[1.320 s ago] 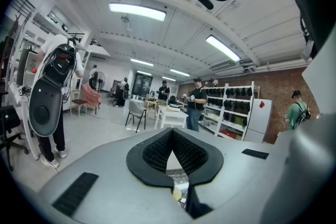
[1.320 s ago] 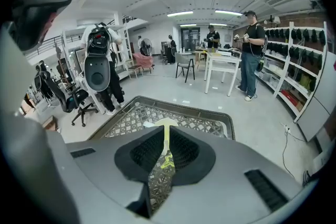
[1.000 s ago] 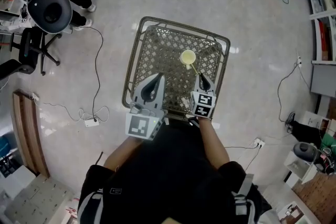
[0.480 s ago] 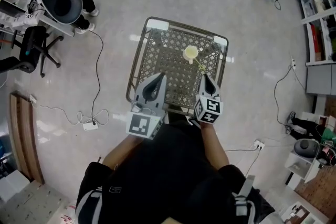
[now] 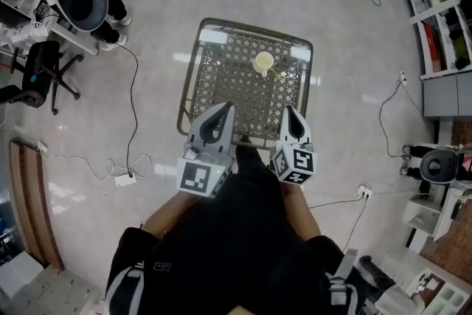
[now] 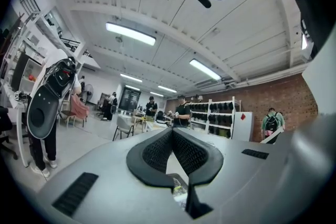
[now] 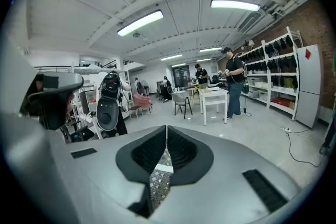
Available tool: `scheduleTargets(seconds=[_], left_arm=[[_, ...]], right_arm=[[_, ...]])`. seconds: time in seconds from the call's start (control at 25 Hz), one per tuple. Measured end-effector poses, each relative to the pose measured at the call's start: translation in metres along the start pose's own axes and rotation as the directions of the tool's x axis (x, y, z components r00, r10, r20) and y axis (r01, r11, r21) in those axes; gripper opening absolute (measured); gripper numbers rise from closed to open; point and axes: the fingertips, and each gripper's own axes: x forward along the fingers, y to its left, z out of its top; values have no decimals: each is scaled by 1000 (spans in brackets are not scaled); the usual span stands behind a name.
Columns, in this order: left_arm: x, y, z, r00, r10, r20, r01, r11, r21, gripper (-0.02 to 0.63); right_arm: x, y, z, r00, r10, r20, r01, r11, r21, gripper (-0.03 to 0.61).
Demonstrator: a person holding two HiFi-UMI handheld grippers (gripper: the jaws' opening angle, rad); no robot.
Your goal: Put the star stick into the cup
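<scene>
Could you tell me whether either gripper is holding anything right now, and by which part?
Nothing is held; the left gripper and right gripper are both shut and empty.

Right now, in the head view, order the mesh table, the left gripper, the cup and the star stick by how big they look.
1. mesh table
2. left gripper, though it is nearer the camera, which enlarges it
3. cup
4. star stick, only a thin sliver

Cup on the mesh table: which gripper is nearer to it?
Right. The right gripper is below the cup, slightly to its right; the left gripper is below and farther to its left.
</scene>
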Motion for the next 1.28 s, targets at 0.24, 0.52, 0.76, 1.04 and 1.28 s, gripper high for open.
scheduleTargets(seconds=[0.24, 0.52, 0.76, 1.04, 1.28], left_arm=[[-17, -13, 3, 1000, -14, 8, 14, 1000, -6, 16], [-24, -29, 1, 1000, -3, 4, 3, 1000, 9, 17], [-28, -41, -11, 999, 38, -14, -38, 999, -2, 16], [-21, -59, -17, 998, 65, -7, -65, 998, 19, 17], [-18, -69, -20, 997, 79, -10, -79, 996, 34, 16]], right_arm=[[-35, 8, 17, 999, 0, 54, -1, 1000, 1, 15], [-59, 9, 18, 998, 38, 53, -38, 999, 1, 15], [-71, 9, 7, 995, 91, 32, -91, 996, -2, 15], [-75, -6, 8, 991, 129, 41, -129, 992, 3, 15], [-76, -15, 10, 987, 150, 51, -151, 988, 15, 15]])
